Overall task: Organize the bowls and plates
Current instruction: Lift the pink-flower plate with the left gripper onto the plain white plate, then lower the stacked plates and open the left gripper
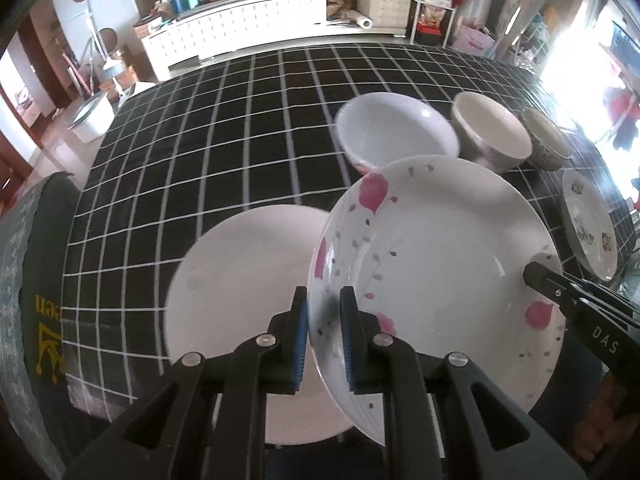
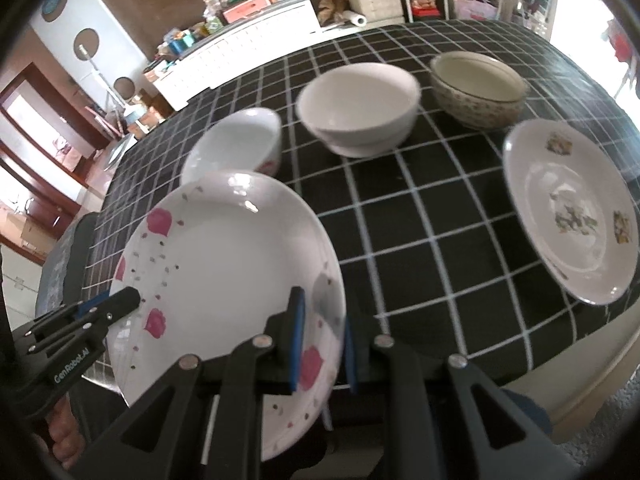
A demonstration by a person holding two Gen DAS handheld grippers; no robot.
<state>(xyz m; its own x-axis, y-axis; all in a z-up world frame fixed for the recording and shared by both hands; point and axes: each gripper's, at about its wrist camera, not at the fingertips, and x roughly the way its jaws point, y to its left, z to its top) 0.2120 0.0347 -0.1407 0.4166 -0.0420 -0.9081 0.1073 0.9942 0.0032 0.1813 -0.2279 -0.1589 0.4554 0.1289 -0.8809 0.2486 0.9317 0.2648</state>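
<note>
A white plate with pink flowers (image 1: 432, 248) (image 2: 228, 256) hangs tilted above the black checked tablecloth (image 1: 240, 128), held from both sides. My left gripper (image 1: 324, 296) is shut on its left rim, blue pads on either face. My right gripper (image 2: 322, 308) is shut on the opposite rim; its tip (image 1: 536, 274) shows in the left wrist view. The left gripper (image 2: 128, 300) also appears in the right wrist view. A plain white plate (image 1: 240, 272) lies on the cloth below and to the left of the held plate.
Three bowls stand in a row behind: a white one with pink marks (image 2: 236, 144), a cream one (image 2: 360, 108) and a patterned one (image 2: 476, 88). A floral plate (image 2: 572, 208) lies at the right. A covered chair back (image 1: 36, 280) stands by the table's left edge.
</note>
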